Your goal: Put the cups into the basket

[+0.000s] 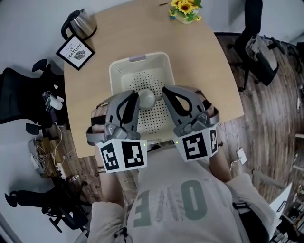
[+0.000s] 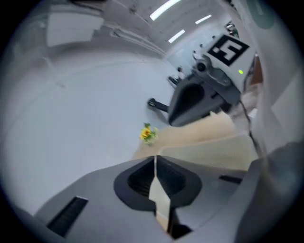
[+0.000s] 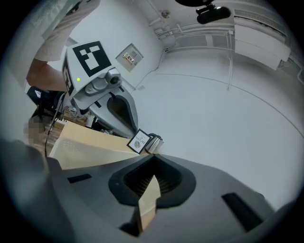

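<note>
A cream plastic basket [image 1: 117,71] with a perforated floor stands on the wooden table [image 1: 209,61]. One pale rounded cup [image 1: 146,98] lies inside it, near the middle. Both grippers hover over the basket's near half, one on each side of the cup. My left gripper [image 1: 134,95] has its jaws drawn together with nothing between them [image 2: 155,160]. My right gripper [image 1: 166,90] looks the same, its jaws meeting at the tips and empty [image 3: 153,163]. Each gripper view shows the other gripper across the basket's rim [image 2: 213,152].
A metal kettle [image 1: 80,23] and a framed sign [image 1: 75,52] stand at the table's far left corner. A pot of yellow flowers [image 1: 185,9] stands at the far edge. Office chairs [image 1: 14,92] and loose cables [image 1: 47,152] are on the floor to the left.
</note>
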The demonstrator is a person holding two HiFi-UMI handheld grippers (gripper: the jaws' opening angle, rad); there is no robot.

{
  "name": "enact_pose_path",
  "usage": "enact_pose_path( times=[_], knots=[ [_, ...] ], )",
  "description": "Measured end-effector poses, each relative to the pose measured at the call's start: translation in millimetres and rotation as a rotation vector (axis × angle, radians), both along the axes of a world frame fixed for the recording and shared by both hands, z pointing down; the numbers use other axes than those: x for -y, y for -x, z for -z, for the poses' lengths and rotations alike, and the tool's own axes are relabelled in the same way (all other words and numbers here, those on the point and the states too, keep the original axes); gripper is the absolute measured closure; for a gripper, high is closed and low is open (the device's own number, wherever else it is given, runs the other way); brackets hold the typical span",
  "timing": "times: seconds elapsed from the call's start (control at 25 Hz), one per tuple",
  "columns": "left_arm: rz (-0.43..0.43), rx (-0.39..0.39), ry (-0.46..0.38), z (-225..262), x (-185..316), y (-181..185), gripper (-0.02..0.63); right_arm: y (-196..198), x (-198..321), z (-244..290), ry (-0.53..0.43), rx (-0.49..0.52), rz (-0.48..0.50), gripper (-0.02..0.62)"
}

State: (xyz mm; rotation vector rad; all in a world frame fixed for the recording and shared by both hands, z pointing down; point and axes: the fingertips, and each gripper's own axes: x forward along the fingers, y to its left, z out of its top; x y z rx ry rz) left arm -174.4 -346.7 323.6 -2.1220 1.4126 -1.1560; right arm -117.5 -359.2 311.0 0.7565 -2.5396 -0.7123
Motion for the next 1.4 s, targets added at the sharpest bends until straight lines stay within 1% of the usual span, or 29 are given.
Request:
enact_pose_path(
  times=[0.04, 0.08, 0.12, 0.16, 0.24, 0.36, 0.4, 0.52, 0.76, 0.92, 1.04, 1.12, 1.28, 1.4],
  knots=[
    [0.043, -0.059, -0.113, 15.7, 1.1, 1.3, 0.598, 1.0, -0.6, 4.5, 0.000, 0.022, 0.003, 0.597],
    [0.087, -0.107, -0.206, 28.3, 1.1, 3.6, 0.598, 2.1, -0.9, 9.4, 0.003, 0.048, 0.007, 0.597],
    [0.126, -0.150, -0.273, 37.5, 0.2, 6.4, 0.598, 3.2, -0.7, 14.3, 0.007, 0.073, 0.011, 0.597],
    [0.161, -0.196, -0.319, 44.4, -1.1, 9.5, 0.598, 3.9, 0.1, 18.8, 0.010, 0.095, 0.011, 0.597],
    [0.226, -0.282, -0.366, 54.6, -4.3, 17.5, 0.598, 3.7, 2.2, 25.2, 0.010, 0.125, -0.003, 0.597],
    [0.309, -0.357, -0.410, 61.7, -11.6, 29.1, 0.598, 2.6, 3.4, 30.0, -0.006, 0.163, -0.036, 0.597],
    [0.327, -0.362, -0.426, 61.3, -13.7, 31.0, 0.598, 2.8, 3.2, 30.6, -0.011, 0.170, -0.043, 0.597],
    [0.350, -0.335, -0.446, 58.1, -16.9, 31.3, 0.598, 6.1, -0.1, 27.7, -0.010, 0.159, -0.043, 0.597],
    [0.317, -0.321, -0.440, 50.7, -16.2, 27.1, 0.598, 12.2, -4.9, 22.7, -0.002, 0.129, -0.017, 0.597],
    [0.320, -0.298, -0.414, 46.8, -15.9, 28.8, 0.598, 13.2, -5.7, 19.1, -0.002, 0.111, -0.008, 0.597],
    [0.306, -0.282, -0.431, 45.5, -16.6, 26.6, 0.598, 15.7, -7.1, 17.5, -0.009, 0.094, 0.003, 0.597],
    [0.299, -0.285, -0.442, 44.0, -17.1, 26.3, 0.598, 17.3, -8.6, 16.7, -0.012, 0.091, 0.009, 0.597],
    [0.310, -0.255, -0.424, 43.5, -18.3, 29.4, 0.598, 17.2, -9.6, 14.1, -0.015, 0.081, 0.014, 0.597],
    [0.309, -0.271, -0.448, 42.7, -18.8, 30.1, 0.598, 18.1, -9.9, 12.3, -0.018, 0.071, 0.019, 0.597]
  ],
)
